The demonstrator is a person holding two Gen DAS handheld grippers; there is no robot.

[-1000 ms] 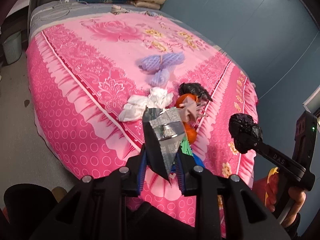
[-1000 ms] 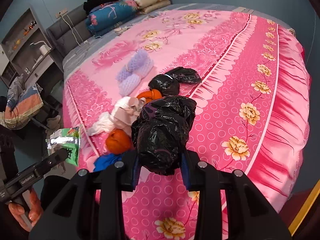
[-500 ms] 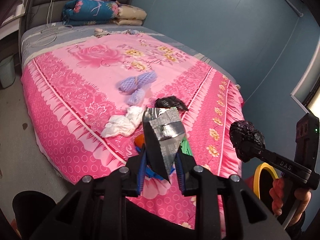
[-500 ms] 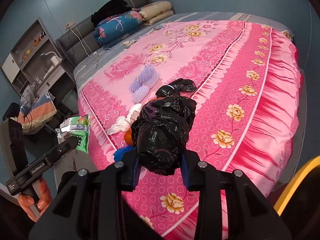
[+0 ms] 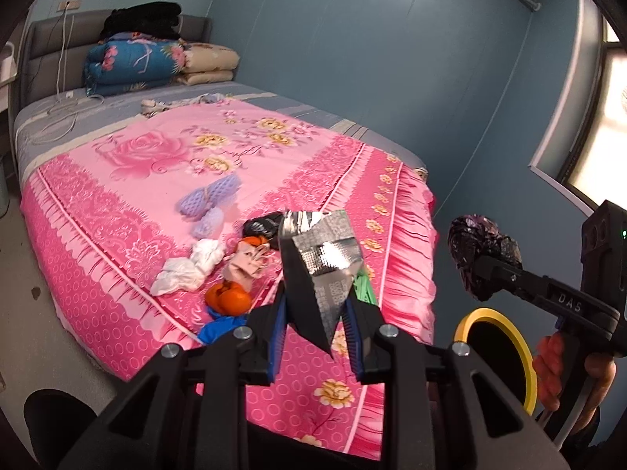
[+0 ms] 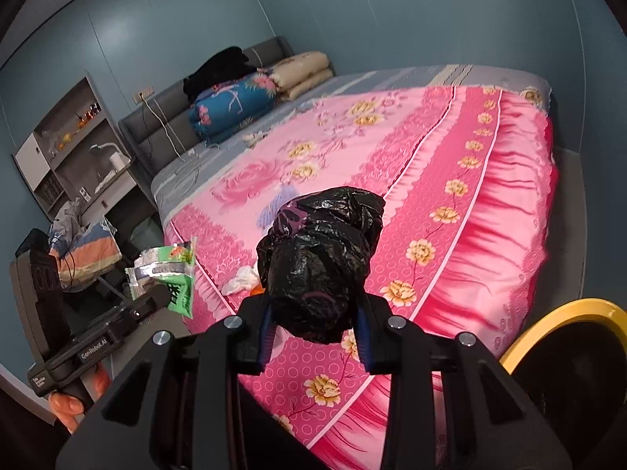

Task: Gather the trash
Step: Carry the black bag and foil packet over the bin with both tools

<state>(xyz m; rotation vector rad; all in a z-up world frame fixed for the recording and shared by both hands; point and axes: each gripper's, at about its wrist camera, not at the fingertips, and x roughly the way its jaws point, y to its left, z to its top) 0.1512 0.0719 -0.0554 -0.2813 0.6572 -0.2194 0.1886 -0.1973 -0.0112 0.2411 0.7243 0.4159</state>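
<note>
Now
Left gripper point(image 5: 313, 337): clamped on foil wrapper point(image 5: 325, 258), lifted off bed point(image 5: 129, 211).
Right gripper point(image 6: 313, 333): clamped on black bag point(image 6: 321, 258), now near bin point(image 6: 564, 313).
Meaning: drop-off next.

Black hand-held gripper point(image 5: 313, 337), blue finger pads point(image 5: 276, 337), silver screws, white "DAS" lettering

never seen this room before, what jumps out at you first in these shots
The big bed with its bright pink flowered cover fills both views, with a small heap of litter on its near edge, including white tissues and an orange peel. Right up close, the left gripper grips a silver snack wrapper and the right gripper a crumpled black plastic bag. A yellow-rimmed bin sits low at the right.
</note>
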